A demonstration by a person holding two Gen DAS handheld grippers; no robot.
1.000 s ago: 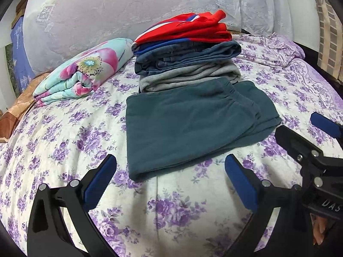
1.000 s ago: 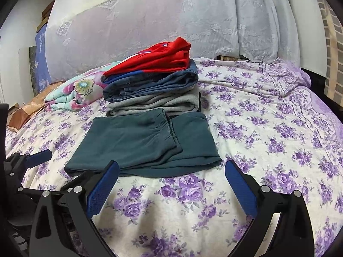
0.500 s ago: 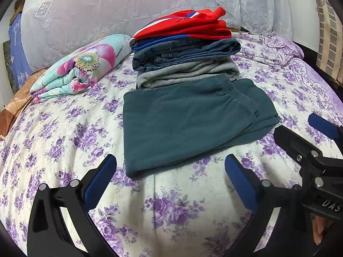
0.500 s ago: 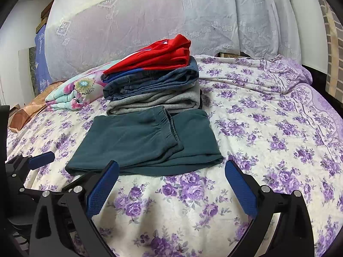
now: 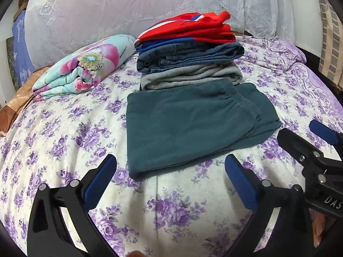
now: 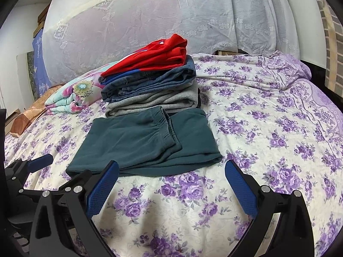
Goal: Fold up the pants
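The dark teal pants lie folded into a flat rectangle on the bedspread, a cream cover printed with purple flowers, with the elastic waistband turned toward the right side and one folded layer showing beneath it. Their far edge sits right against a stack of folded clothes: a grey garment at the bottom, blue denim above it, and a red piece with blue and white trim on top. To the left of that stack rests a folded floral blanket in pale turquoise and pink. Behind everything hangs a white lace curtain. The left gripper hovers just in front of the near edge of the pants, its blue-padded fingers spread wide and holding nothing. The right gripper is likewise spread wide and empty, positioned over the bedspread near the front right corner of the pants. Each gripper appears at the edge of the other's view, the two side by side and apart
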